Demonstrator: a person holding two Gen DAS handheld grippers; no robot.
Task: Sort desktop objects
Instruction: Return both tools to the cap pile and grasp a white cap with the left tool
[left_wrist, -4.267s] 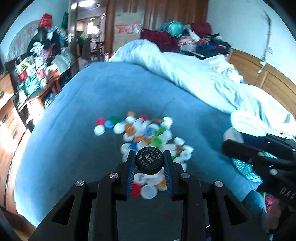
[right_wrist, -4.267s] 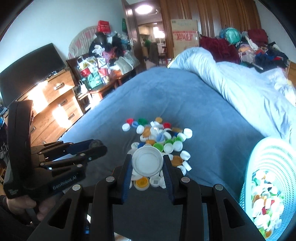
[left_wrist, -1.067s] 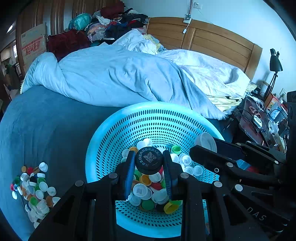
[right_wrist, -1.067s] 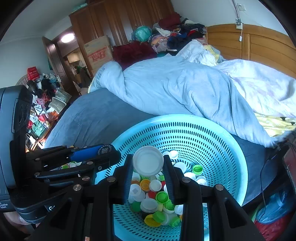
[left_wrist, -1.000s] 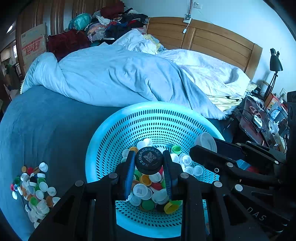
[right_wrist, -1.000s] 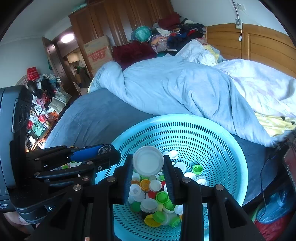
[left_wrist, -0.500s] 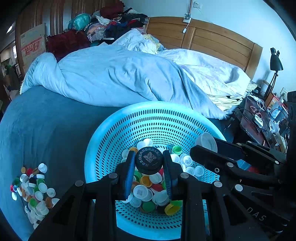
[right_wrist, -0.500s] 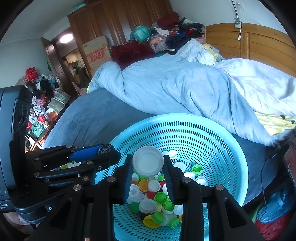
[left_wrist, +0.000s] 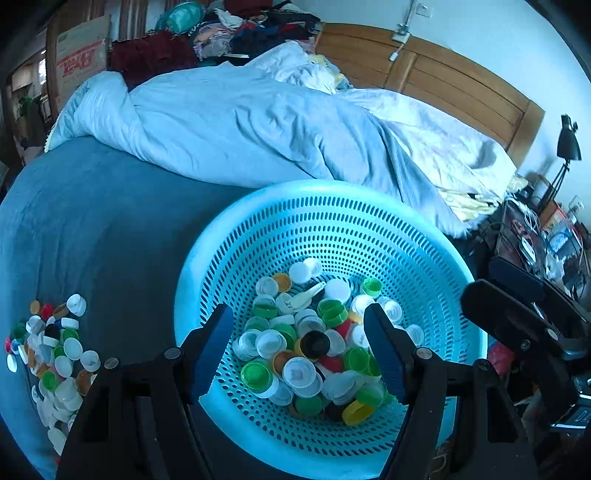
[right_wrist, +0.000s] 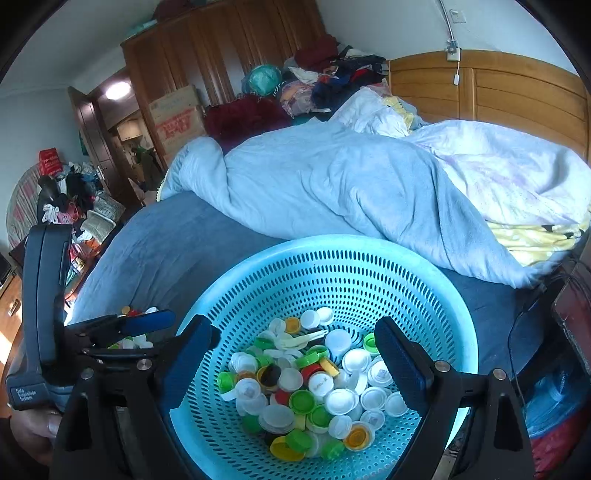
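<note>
Caps lie heaped in the round turquoise perforated plastic basket (left_wrist: 424, 236), set on the blue bed (left_wrist: 92, 229) so both tools can drop loads from above. Left hand-held gripper (left_wrist: 299, 347) and right hand-held gripper (right_wrist: 295, 354) have just been opening; both stand wide, nothing between them. A black plastic cap (left_wrist: 314, 344) sits dead centre between the left one's blue pads (left_wrist: 384, 354); unsorted mixed-colour caps (left_wrist: 55, 354) wait at nine o'clock.

Turquoise basket (left_wrist: 332, 206) perforated with rows of dark slots, holding white, green, yellow, orange, red and black bottle caps (left_wrist: 314, 343); dark blue bedsheet (left_wrist: 92, 221), pale blue duvet (left_wrist: 258, 129), black tongs with blue pads (left_wrist: 218, 339).
</note>
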